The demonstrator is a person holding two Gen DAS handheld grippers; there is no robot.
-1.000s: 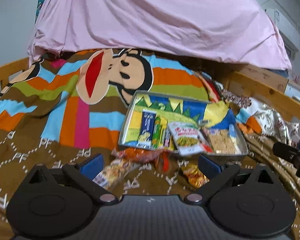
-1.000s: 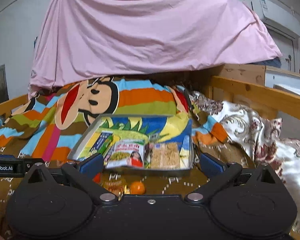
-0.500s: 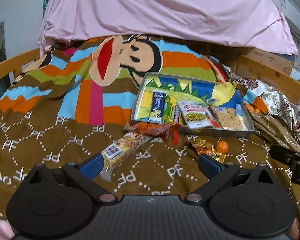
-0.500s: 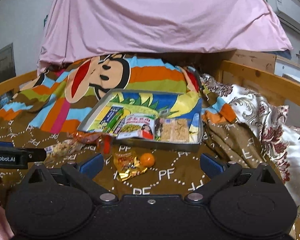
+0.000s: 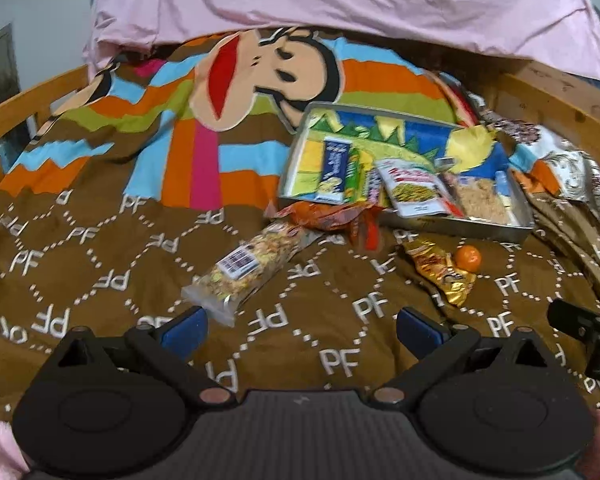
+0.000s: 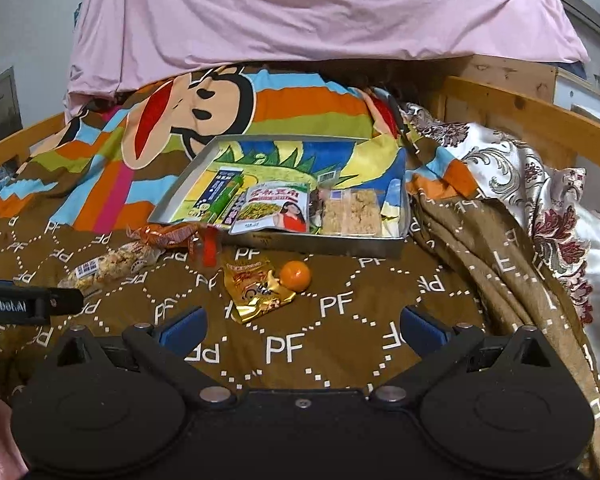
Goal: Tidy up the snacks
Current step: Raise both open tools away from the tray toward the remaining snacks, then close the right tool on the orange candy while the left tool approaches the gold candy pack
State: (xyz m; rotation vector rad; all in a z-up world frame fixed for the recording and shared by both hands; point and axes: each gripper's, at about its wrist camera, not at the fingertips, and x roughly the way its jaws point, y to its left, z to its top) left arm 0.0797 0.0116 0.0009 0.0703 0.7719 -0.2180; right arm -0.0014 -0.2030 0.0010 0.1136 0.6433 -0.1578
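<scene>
A metal tray [image 5: 460, 227] [image 6: 324, 245] lies on the bed and holds several snack packs. In front of it lie a clear bag of mixed snacks [image 5: 248, 268] [image 6: 108, 265], an orange wrapper [image 5: 324, 214] [image 6: 172, 235], a gold packet [image 5: 440, 272] [image 6: 256, 290] and a small orange [image 5: 468, 258] [image 6: 296, 275]. My left gripper [image 5: 300, 326] is open and empty, near the clear bag's near end. My right gripper [image 6: 302, 324] is open and empty, just short of the gold packet.
A brown "PF" blanket [image 6: 292, 348] with a colourful monkey print [image 5: 268, 72] covers the bed. A pink sheet [image 6: 300, 12] hangs behind. Wooden bed rails [image 6: 532, 116] run on both sides. A floral quilt [image 6: 540, 192] is bunched at the right.
Both grippers have pulled back and risen. The loose snacks in front of the tray have come into full view. No object has moved.
</scene>
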